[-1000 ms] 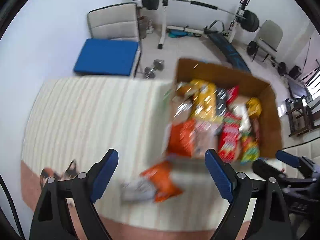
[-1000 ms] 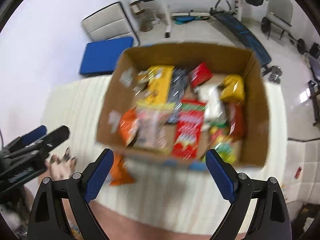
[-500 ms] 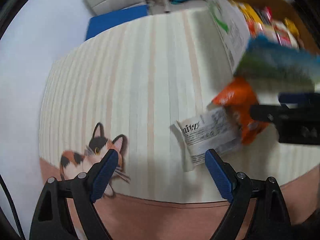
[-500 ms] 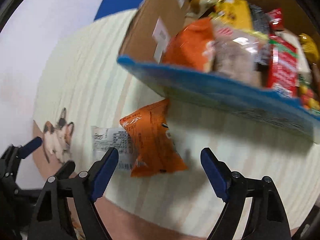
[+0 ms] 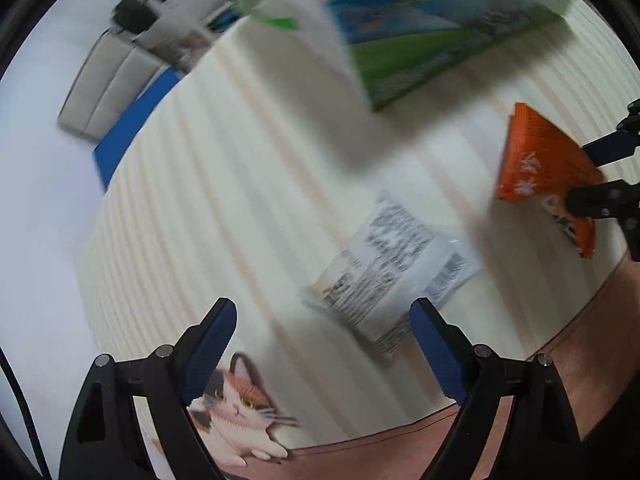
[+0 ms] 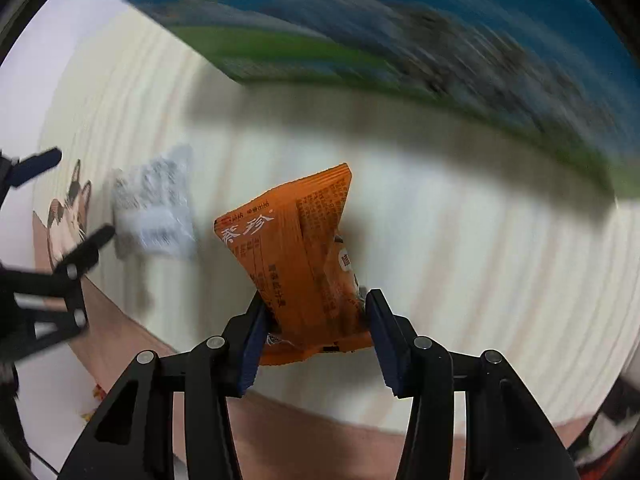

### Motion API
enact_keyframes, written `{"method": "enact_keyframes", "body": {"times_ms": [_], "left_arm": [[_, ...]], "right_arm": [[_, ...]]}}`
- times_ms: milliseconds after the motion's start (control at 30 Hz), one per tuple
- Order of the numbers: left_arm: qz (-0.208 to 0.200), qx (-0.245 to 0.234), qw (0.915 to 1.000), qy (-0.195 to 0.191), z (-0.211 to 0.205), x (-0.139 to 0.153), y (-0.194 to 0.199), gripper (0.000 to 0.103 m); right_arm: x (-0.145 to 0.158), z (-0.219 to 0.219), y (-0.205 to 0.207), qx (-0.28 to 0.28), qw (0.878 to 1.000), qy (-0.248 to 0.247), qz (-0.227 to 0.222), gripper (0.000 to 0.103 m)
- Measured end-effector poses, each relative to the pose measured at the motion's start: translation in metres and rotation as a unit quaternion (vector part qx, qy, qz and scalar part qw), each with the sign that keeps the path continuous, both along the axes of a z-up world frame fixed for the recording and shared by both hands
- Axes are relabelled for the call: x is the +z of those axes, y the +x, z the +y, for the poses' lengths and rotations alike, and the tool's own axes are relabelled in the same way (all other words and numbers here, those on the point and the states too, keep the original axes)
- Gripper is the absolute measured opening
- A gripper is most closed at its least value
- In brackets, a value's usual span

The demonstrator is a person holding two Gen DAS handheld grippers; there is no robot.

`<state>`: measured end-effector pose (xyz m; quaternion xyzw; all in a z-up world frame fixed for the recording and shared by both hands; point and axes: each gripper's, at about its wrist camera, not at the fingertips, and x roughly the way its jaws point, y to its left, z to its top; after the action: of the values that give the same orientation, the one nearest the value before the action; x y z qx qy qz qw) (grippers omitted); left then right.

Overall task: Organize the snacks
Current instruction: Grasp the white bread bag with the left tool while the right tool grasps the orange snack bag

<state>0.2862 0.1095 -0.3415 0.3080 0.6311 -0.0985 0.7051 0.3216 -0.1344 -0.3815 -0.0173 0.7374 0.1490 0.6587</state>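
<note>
your orange snack packet (image 6: 296,264) crumpled and tilted up off the striped mat, your white printed packet (image 5: 390,272) lying flat just beside it, your blue-and-green snack box (image 6: 400,40) near behind both

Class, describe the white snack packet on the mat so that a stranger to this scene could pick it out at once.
Start at the striped cream mat with the cartoon cat printed at its edge. Near that cat lies the white packet, flat, covered in fine black print with a barcode. Its neighbour, the orange packet, is bright orange.
</note>
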Motion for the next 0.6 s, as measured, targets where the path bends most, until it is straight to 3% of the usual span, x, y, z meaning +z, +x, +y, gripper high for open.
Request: {"method": "enact_keyframes", "body": {"times_ms": [133, 300, 367, 433, 600], "left_arm": [[0.037, -0.054, 0.9976, 0.019, -0.023, -0.012, 0.000, 0.089], [0.090, -0.070, 0.9930, 0.033, -0.034, -0.041, 0.006, 0.089], [0.113, -0.063, 0.9914, 0.020, -0.035, -0.048, 0.006, 0.091], [0.111, -0.050, 0.9926, 0.002, -0.032, -0.045, 0.007, 0.091], [0.126, 0.047, 0.9886, -0.067, -0.010, -0.045, 0.014, 0.086]], "right_arm": [[-0.007, -0.024, -0.006, -0.040, 0.999, 0.010, 0.027, 0.052], [-0.009, -0.030, -0.001, -0.048, 0.998, 0.015, 0.044, 0.054], [-0.006, -0.031, 0.004, -0.041, 0.998, 0.011, 0.044, 0.054], [-0.008, -0.027, 0.005, -0.038, 0.998, 0.011, 0.048, 0.054], [-0.012, -0.014, 0.007, -0.031, 0.998, 0.013, 0.050, 0.054]]}}
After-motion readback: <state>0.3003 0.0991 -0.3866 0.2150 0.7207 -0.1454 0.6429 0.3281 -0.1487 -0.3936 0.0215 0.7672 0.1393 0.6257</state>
